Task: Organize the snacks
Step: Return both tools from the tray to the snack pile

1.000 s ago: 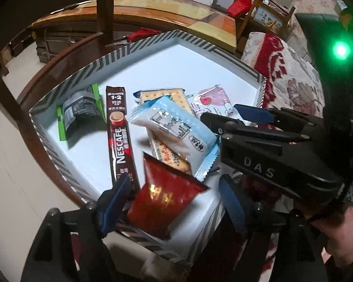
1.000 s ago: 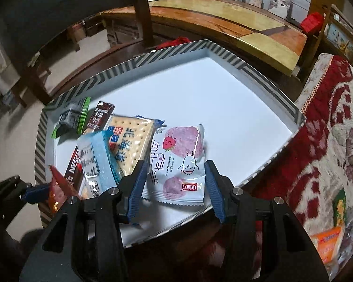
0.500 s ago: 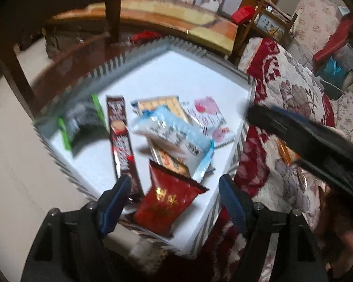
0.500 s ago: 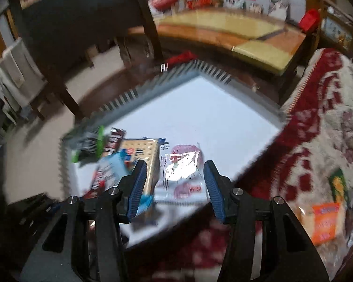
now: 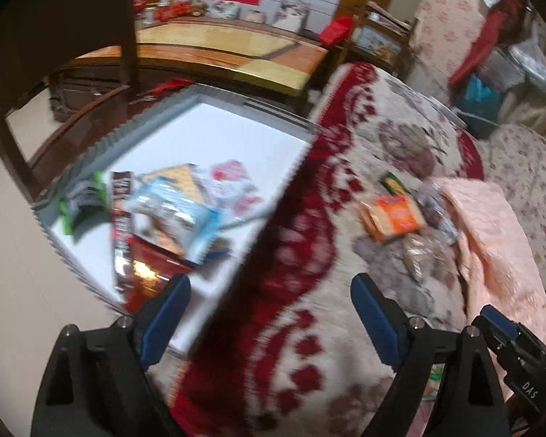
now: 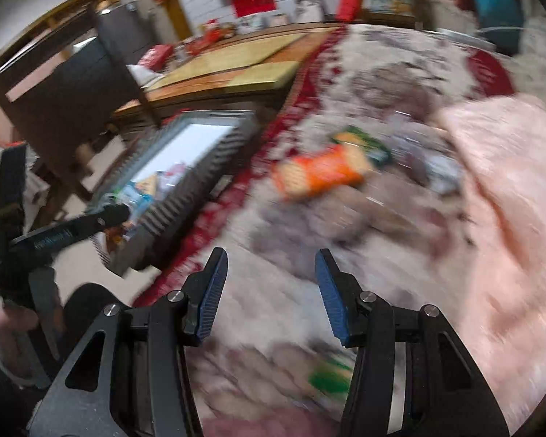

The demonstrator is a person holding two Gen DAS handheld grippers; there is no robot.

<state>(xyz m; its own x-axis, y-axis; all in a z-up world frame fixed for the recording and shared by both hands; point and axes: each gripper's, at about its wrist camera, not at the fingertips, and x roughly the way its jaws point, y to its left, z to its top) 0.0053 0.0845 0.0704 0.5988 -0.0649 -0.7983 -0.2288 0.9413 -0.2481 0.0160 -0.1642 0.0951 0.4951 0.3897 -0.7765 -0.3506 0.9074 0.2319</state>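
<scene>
- A flowered blanket is spread beneath both claws.
- The striped tray with its snacks is seen ahead-left of the left claw, whose jaws have just been opening, empty.
- An orange packet lies ahead of the right claw, parted, nothing held.

Motion-blurred snack packets, orange packet lettering unreadable
</scene>
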